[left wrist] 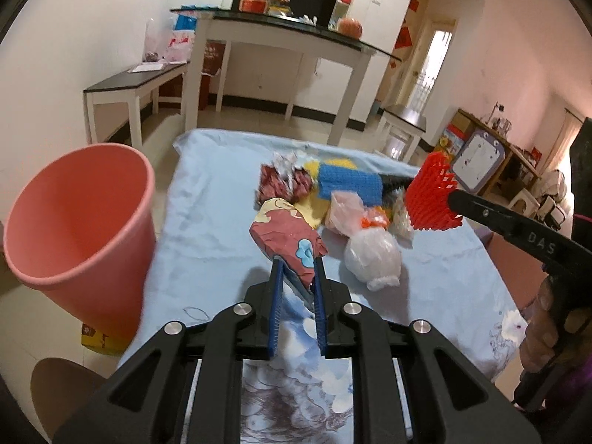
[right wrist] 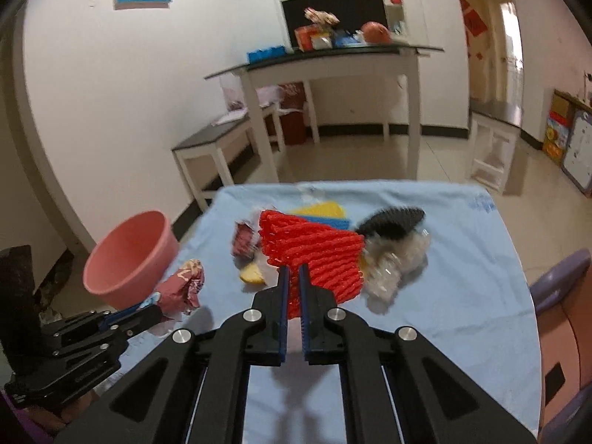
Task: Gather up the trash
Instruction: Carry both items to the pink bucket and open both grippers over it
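Observation:
My left gripper point(left wrist: 298, 261) is shut on a crumpled red printed wrapper point(left wrist: 286, 238) and holds it above the blue cloth; it also shows in the right wrist view point(right wrist: 183, 288). My right gripper point(right wrist: 293, 270) is shut on a red foam fruit net point(right wrist: 314, 255), lifted over the pile; the net shows in the left wrist view point(left wrist: 431, 199). A pink trash bin point(left wrist: 79, 233) stands left of the table, also in the right wrist view point(right wrist: 129, 257). Left on the cloth are a clear plastic bag point(left wrist: 373, 255), a foil wrapper point(left wrist: 283, 179) and a pink bag point(left wrist: 344, 211).
Blue and yellow sponges point(left wrist: 349, 183) and a black brush point(right wrist: 392, 222) lie in the pile. The table wears a light blue cloth point(left wrist: 207, 229). White side tables point(left wrist: 281, 51) stand behind. A purple chair point(right wrist: 562, 288) is at the right.

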Tool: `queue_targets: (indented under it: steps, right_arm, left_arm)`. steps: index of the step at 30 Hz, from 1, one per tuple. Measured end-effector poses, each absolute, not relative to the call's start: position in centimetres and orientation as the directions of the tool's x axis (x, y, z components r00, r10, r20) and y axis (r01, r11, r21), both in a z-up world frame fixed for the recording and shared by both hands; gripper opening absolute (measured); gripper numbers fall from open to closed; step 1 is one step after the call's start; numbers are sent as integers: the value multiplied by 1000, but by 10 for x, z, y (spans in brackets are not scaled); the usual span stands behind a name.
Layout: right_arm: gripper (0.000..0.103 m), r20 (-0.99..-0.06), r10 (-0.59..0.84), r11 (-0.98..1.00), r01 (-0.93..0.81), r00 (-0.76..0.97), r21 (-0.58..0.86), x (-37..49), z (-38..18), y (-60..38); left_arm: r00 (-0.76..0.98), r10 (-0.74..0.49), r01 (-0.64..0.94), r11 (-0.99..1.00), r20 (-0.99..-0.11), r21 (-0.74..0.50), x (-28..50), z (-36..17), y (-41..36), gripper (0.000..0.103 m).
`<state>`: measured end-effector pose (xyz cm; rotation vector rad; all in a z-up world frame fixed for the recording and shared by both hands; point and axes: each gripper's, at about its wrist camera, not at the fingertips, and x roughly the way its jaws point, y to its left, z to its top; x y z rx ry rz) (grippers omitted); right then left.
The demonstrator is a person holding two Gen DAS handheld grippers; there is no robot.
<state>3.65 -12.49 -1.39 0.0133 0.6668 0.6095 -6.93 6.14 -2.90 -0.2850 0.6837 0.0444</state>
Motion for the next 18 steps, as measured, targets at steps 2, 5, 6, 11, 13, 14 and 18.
queue_targets:
  steps: [2,5,6,11,13,14,18]
  right_arm:
    - [5,-567,550,812,-552,614,189,34,-8,-114]
    - [5,-561,574,787,-590,596,179,32,-3,-96]
    - [5,-562,584,778,-602,587,179,31,-1,-89]
    - [5,-549,637,724,-665,542,183,29,10,-51]
    - [5,-536,661,696,-696,525,177,27,16,-34]
    - [5,-533,669,685,-707,518,173,25,18,-25]
    - [5,-525,712,632,-752,467,187,24,22,10]
  left_arm:
    - [787,-36,-149,958,-616,-247,-73,-24,68,15]
    - [801,-8,-174,954,-599,-244,-80,-18,78,15]
    - [806,4,-184,952,-592,-243,-83,-15,82,15]
    - [821,54,-231,942,-569,-244,-94,-7,102,15]
    - [824,83,-256,937,-560,-237,-99,-3,111,15]
    - [825,100,-271,934,-556,-234,-101,-1,116,15]
    - [825,163,-325,920,-540,-218,-109,4,135,15]
